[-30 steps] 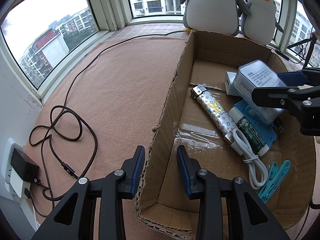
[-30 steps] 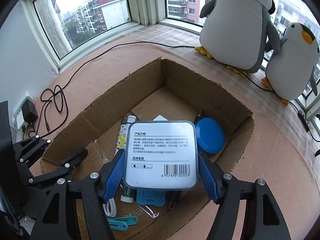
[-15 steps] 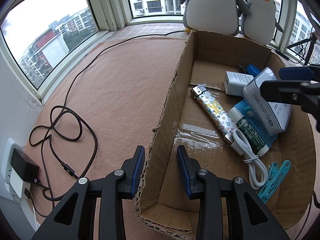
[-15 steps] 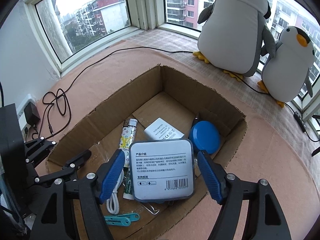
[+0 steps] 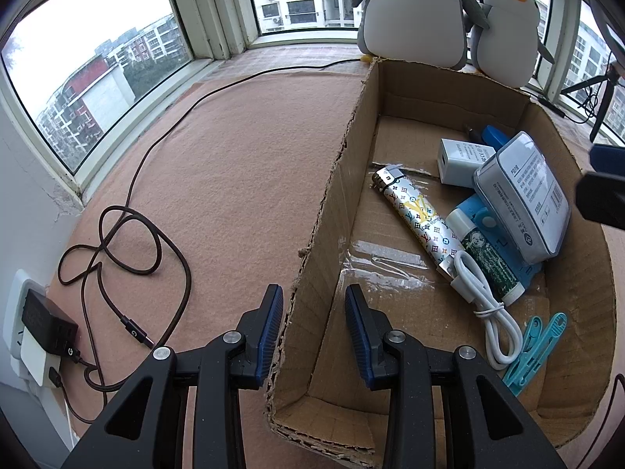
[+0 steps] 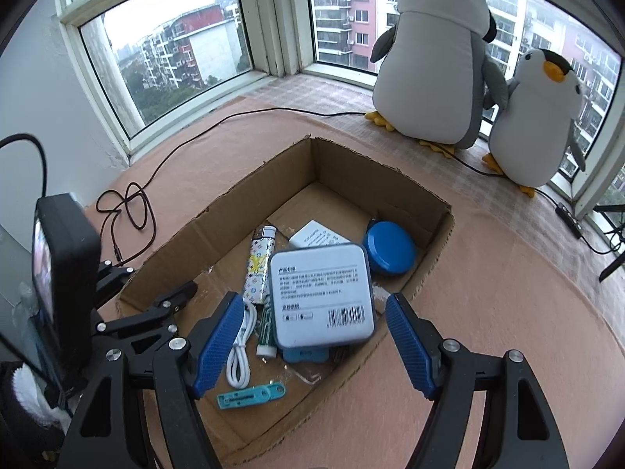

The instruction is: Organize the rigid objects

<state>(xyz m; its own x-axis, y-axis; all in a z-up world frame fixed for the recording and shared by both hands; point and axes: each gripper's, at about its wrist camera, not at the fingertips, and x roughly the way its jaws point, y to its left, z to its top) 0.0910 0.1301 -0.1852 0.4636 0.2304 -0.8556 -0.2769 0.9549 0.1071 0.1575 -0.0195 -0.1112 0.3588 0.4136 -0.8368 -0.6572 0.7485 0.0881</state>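
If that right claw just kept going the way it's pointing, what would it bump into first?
Most likely the grey square case, which lies inside the cardboard box directly between and beyond the right claw's open blue fingers. Depth is hard to judge through this lens.

Brown cardboard box (image 6: 420,195) holds a monogram-patterned lighter (image 5: 416,213) and blue round case (image 6: 389,248).

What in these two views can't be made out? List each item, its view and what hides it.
- Blue holder, right wrist view: mostly under the grey labelled box.
- Blue round lid, left wrist view: behind the white adapter.
- Box label print: too small to read.
- Right gripper, left wrist view: cut off by the edge.
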